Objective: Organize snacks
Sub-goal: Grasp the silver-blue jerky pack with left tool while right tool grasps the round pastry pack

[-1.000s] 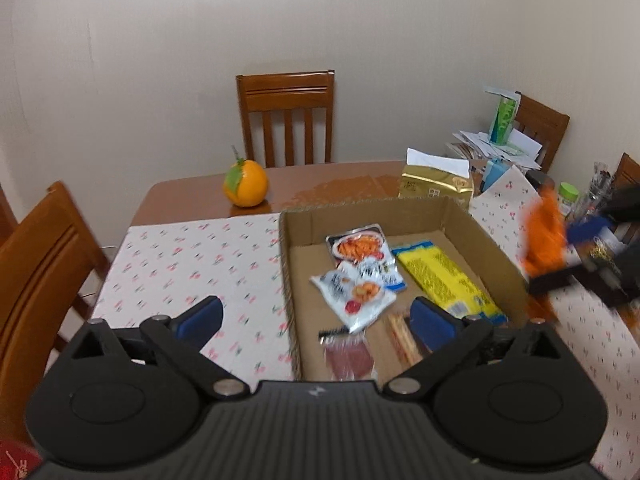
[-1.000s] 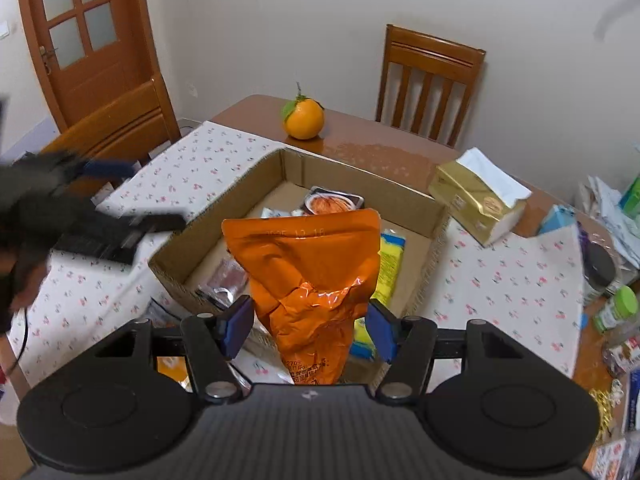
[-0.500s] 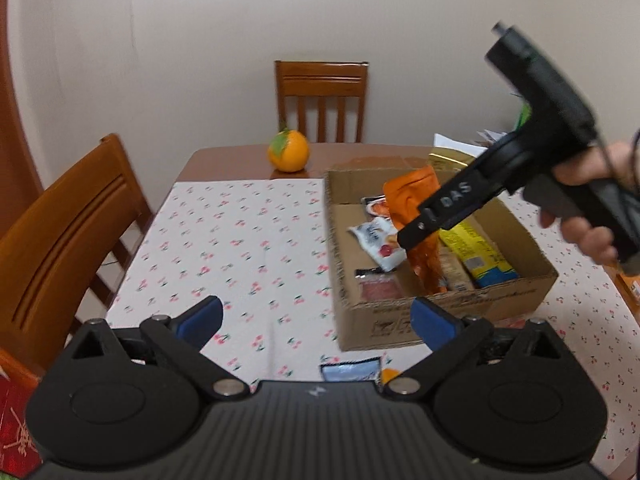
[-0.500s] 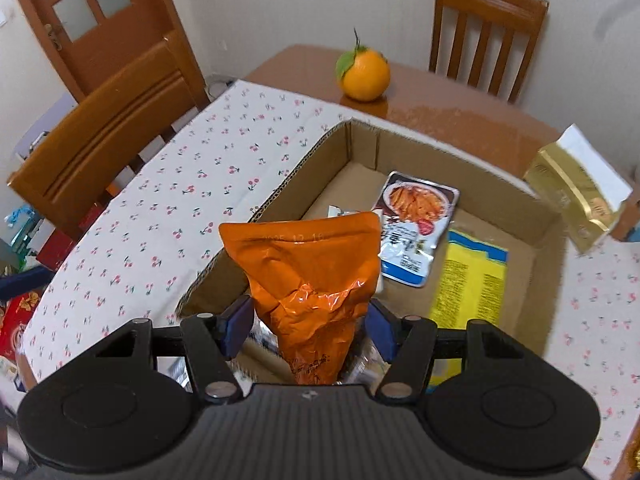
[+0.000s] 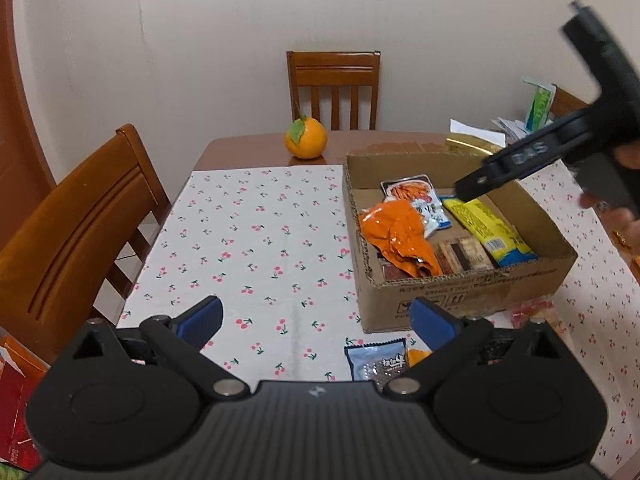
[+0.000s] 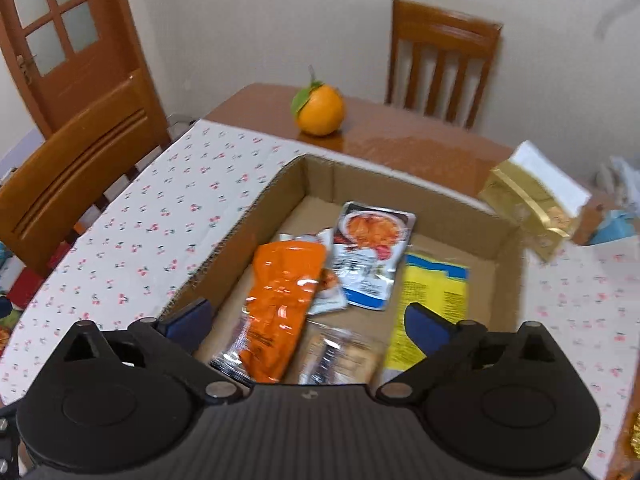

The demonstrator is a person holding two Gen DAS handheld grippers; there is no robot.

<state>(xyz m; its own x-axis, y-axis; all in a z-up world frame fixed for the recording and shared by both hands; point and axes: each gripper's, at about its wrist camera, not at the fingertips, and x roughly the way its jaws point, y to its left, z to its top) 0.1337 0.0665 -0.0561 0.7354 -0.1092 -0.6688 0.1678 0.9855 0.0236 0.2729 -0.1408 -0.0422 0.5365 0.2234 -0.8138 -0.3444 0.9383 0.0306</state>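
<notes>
The desk (image 5: 256,240) carries the cardboard box (image 6: 248,216); the orange packet (image 6: 280,300), half a second ago clamped in the right gripper (image 6: 306,324), now lies inside, fingers apart. Left gripper (image 5: 316,320) fingers apart above a blue packet (image 5: 378,362) probably due next
</notes>
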